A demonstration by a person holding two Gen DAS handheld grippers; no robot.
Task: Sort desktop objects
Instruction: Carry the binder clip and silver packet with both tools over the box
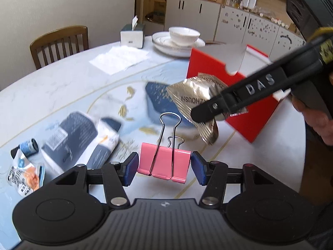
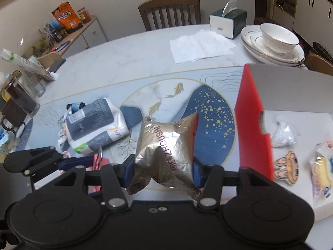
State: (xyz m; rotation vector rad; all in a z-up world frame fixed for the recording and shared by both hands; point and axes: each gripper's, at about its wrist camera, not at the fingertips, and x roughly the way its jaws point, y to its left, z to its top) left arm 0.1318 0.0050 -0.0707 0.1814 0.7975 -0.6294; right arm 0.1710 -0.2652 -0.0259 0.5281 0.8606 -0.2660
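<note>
A pink binder clip (image 1: 164,164) with its wire handles up is pinched between the blue pads of my left gripper (image 1: 164,167), lifted off the table. My right gripper (image 2: 163,170) is shut on a crumpled gold foil packet (image 2: 166,145), also held in the air. In the left wrist view the right gripper (image 1: 206,114) comes in from the upper right with the gold packet (image 1: 193,98) in front of the red box (image 1: 210,70). The right wrist view shows the left gripper (image 2: 83,160) low at the left with the pink clip (image 2: 97,159). The open red box (image 2: 249,114) stands just right of the packet.
Inside the red box lie a white bag (image 2: 284,135) and snack packets (image 2: 320,166). A blue-and-white tissue pack (image 2: 97,123), a small snack wrapper (image 1: 25,173), paper napkins (image 2: 199,45), a tissue box (image 2: 226,23), stacked plates with a bowl (image 2: 276,39) and a glass mug (image 2: 16,102) share the table.
</note>
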